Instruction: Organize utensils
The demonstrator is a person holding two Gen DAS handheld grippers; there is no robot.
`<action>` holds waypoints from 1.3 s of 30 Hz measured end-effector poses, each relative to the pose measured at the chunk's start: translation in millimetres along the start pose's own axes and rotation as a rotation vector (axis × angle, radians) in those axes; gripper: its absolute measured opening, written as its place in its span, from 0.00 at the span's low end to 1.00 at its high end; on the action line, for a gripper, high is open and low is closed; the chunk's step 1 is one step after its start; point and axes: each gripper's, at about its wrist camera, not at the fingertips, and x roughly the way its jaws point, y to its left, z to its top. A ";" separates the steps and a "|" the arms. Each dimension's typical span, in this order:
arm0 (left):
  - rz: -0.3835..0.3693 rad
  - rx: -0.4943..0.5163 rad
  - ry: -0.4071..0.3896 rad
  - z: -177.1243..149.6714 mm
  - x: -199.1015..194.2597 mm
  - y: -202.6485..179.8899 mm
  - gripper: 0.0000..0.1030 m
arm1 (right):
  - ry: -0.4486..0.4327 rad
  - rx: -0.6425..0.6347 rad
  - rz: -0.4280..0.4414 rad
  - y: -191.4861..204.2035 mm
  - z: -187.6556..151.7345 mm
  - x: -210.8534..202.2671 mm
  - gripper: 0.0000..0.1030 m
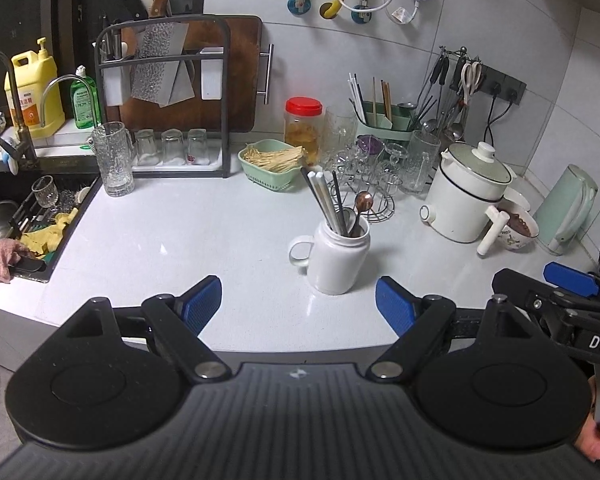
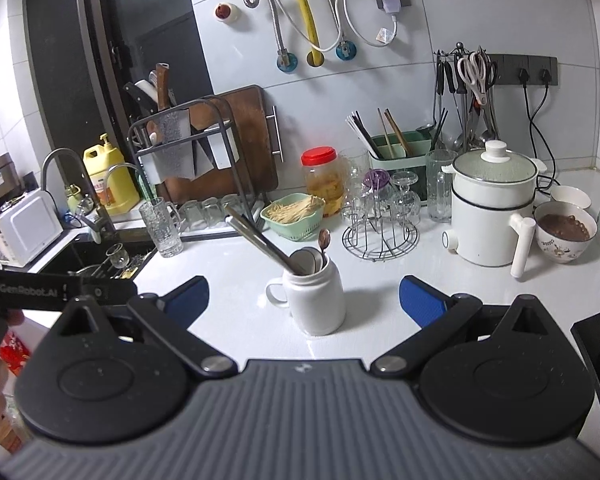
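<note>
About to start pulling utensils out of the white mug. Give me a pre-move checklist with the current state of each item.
1. Left claw open, nothing between its fingers: ok.
2. Right claw open and empty: ok.
3. White mug upright on the counter: ok.
4. Utensils stand above the mug rim, reachable: ok.
5. Bare counter around the mug: ok.
6. Free slot in the green caddy: cannot tell.

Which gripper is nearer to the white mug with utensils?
Hard to tell. The white mug stands just ahead of the open left gripper and of the open right gripper.
</note>
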 end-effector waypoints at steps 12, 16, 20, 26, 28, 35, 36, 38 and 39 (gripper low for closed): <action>0.005 -0.012 0.009 -6.4 1.5 -2.8 0.85 | 0.024 -0.008 -0.005 -6.0 -7.2 6.9 1.00; -0.003 -0.022 0.007 -4.9 3.5 -4.8 0.85 | 0.026 -0.015 -0.005 -7.8 -4.6 7.9 1.00; -0.005 -0.017 0.010 -2.8 6.3 -9.6 0.85 | 0.026 -0.021 -0.007 -10.5 -2.9 7.6 1.00; 0.003 -0.025 0.018 2.2 13.9 -10.6 0.85 | 0.035 -0.013 -0.012 -15.8 -2.2 13.8 1.00; 0.007 -0.024 0.019 3.7 15.5 -10.3 0.85 | 0.040 -0.006 -0.008 -17.7 -2.1 18.7 1.00; 0.009 -0.043 0.024 2.5 23.5 -4.3 0.85 | 0.047 -0.019 0.005 -19.7 -2.9 26.9 1.00; 0.012 -0.042 0.023 1.6 23.9 -3.8 0.85 | 0.046 -0.022 0.005 -19.9 -3.7 27.4 1.00; 0.013 -0.044 0.024 0.2 23.9 -1.7 0.85 | 0.048 -0.030 -0.001 -19.4 -5.8 29.3 1.00; 0.013 -0.043 0.026 -0.2 23.4 -0.8 0.85 | 0.049 -0.030 -0.004 -19.2 -6.8 30.1 1.00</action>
